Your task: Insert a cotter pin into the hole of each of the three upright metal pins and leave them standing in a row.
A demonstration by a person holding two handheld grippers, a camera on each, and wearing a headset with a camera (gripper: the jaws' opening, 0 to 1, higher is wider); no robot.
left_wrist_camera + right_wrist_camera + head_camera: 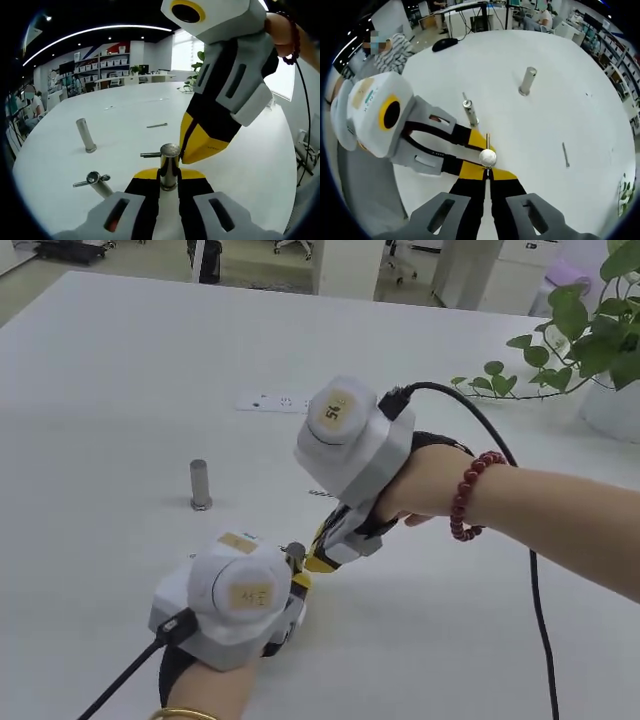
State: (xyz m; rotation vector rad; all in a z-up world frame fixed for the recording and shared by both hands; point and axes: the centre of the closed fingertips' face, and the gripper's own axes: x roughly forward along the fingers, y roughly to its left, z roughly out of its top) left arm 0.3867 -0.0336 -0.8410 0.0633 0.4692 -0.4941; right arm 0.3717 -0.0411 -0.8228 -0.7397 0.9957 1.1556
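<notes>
- Held metal pin (169,162), a short silver cylinder with a domed head, upright on the white table (240,165), shaft squeezed from both sides between the yellow-tipped black fingers (145,175) of the left gripper (169,175).
- Inserted cotter pin (150,155), a thin steel wire, through the hole under that head, jutting out toward 9 o'clock in the left gripper view and toward 12 o'clock in the right gripper view.
- Right gripper (488,172) fingers pressed together, tips touching the head at its 3 o'clock side in the left gripper view, in line with the wire.
- Near end of the wire hidden at those tips; cannot tell whether pinched between them.
- Foot of the held metal pin covered by the left fingers.
- In the head view, that pin mostly buried between the two white gripper housings, just its top peeking out.
- Second metal pin (98,182), at 8 o'clock of the held one, with a wire already across its head; lower shaft cut off by the left gripper's body.
- Bare metal pin (200,484), standing well apart at 10 o'clock.
- Loose cotter pin (157,125), flat on the table at 12 o'clock.
- Small white power strip (275,402) farther back; sockets too faint to make out.
</notes>
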